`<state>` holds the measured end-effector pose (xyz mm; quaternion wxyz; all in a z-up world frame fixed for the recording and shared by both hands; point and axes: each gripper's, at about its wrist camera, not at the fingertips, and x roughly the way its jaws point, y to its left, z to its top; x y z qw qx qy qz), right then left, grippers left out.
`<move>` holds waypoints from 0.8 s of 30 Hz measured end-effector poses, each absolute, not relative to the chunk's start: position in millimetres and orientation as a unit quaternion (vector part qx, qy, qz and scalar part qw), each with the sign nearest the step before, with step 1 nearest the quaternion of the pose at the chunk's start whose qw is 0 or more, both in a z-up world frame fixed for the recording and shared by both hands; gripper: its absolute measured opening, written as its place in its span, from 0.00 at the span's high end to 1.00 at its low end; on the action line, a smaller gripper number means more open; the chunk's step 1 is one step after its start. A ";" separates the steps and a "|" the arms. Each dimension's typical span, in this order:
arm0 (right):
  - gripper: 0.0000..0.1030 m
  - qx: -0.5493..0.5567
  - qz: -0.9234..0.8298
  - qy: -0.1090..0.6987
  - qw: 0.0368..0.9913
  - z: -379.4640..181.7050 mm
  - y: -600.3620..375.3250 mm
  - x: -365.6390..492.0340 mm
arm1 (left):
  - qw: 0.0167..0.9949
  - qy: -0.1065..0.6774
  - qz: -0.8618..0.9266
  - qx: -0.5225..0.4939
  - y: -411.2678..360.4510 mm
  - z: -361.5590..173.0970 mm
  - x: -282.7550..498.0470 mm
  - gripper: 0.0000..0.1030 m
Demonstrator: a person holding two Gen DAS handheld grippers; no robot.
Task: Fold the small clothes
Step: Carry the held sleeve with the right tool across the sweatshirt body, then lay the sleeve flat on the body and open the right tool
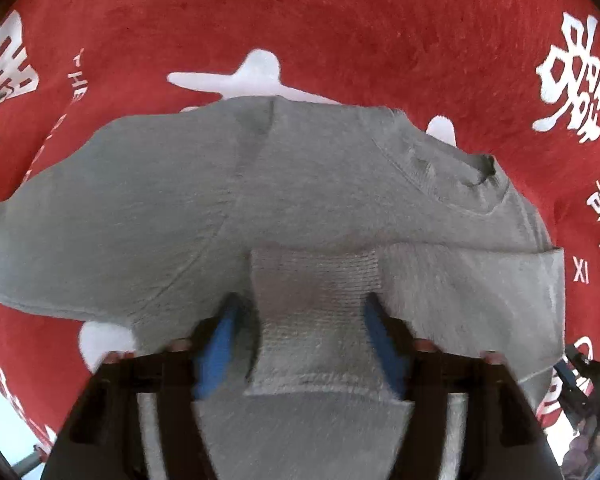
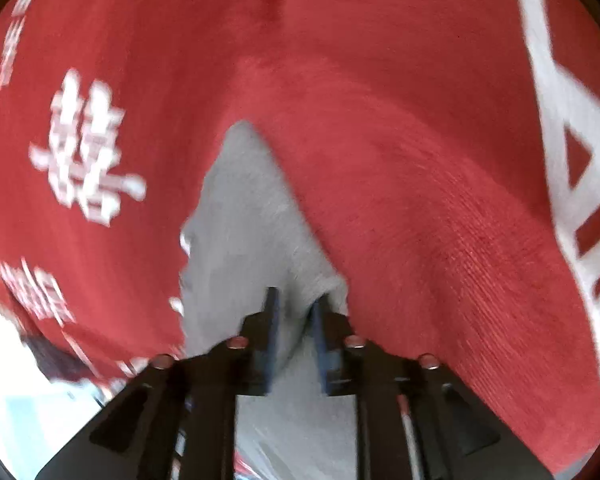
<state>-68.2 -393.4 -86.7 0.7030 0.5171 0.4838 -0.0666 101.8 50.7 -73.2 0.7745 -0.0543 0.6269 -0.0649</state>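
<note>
A small grey sweatshirt lies spread on a red cloth with white characters. Its neck opening is at the right. A ribbed cuff lies between the blue pads of my left gripper, whose jaws stand wide apart around it. In the right wrist view my right gripper has its jaws close together on a strip of the grey garment, which hangs forward of the fingers. The red cloth lies behind it.
The red cloth covers the whole work surface in both views. At the lower right of the left wrist view a dark gripper part shows past the cloth's edge. A pale floor shows at the lower left of the right wrist view.
</note>
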 end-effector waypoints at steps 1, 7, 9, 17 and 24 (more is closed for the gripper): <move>0.62 0.494 -0.055 0.492 0.715 -74.7 -391.0 -67.2 | 0.778 0.622 -0.063 -0.053 54.1 -68.3 101.2 0.23; 0.48 0.417 -0.058 0.503 0.755 -55.0 -417.4 -30.3 | 0.781 0.616 -0.102 -0.017 40.8 -59.6 106.0 0.23; 0.48 0.400 -0.069 0.519 0.752 -70.3 -427.0 -9.7 | 0.781 0.614 -0.111 0.007 27.2 -63.1 107.8 0.23; 0.73 0.358 -0.023 0.578 0.734 -107.0 -427.6 55.1 | 0.774 0.629 -0.074 0.019 15.6 -91.5 116.9 0.23; 0.92 0.345 -0.050 0.590 0.728 -112.3 -431.8 52.1 | 0.773 0.630 -0.078 0.017 20.4 -90.3 121.3 0.23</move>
